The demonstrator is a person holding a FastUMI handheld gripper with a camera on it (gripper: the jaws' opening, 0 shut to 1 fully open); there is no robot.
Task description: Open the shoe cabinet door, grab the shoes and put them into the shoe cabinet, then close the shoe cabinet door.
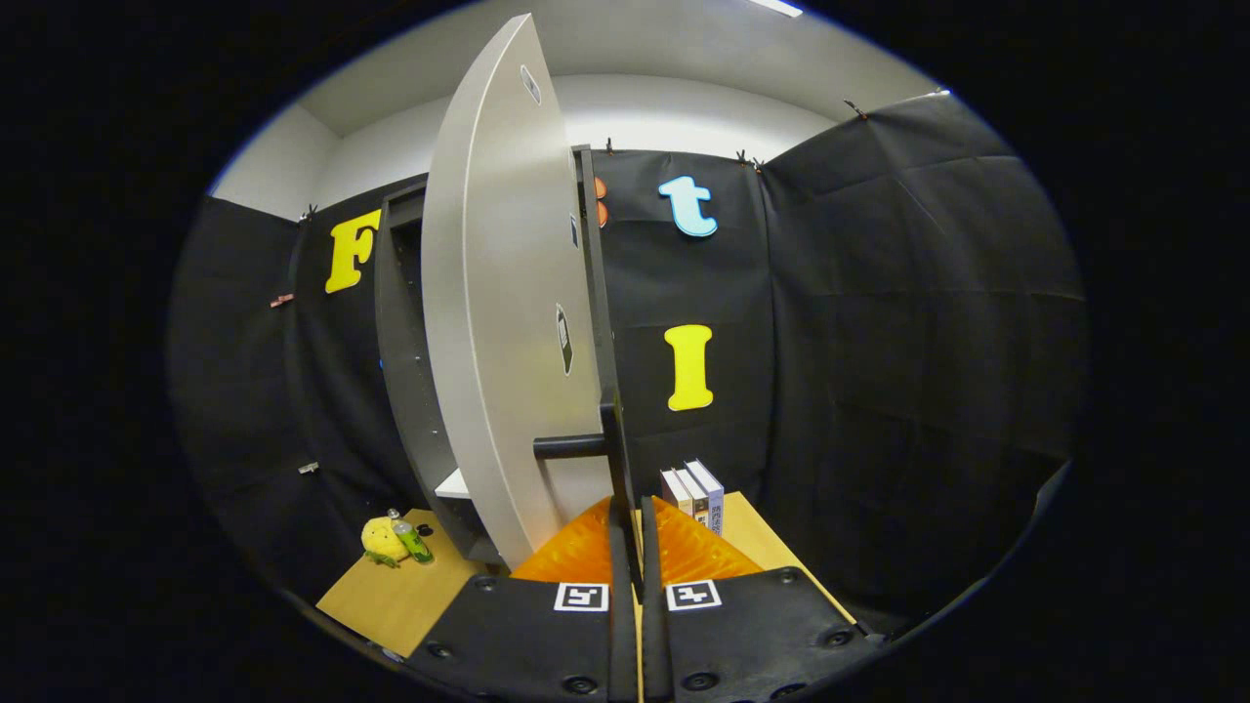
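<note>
- The gripper [627,517] has its two fingers drawn almost together, with just a thin slit between them
- A dark vertical bar, the handle [613,444] of the cabinet door, runs down into that slit; the fingers seem to pinch it from both sides (the contact itself is hard to make out)
- A short dark stub joins the handle to the door face, just above the fingertips
- The shoe cabinet door [498,322], a pale grey panel, stands swung partly open, its edge turned toward the camera
- Behind the door the dark shoe cabinet [405,322] shows its open side, with a light shelf [452,484] near the bottom
- Three upright books [695,491] stand together on the wooden table [391,596], just beyond the fingers and to their right
- A yellow plush toy [382,540] and a small green bottle [410,538] lie touching each other on the table, left of the cabinet's foot
- Black cloth forms the booth wall behind everything
</note>
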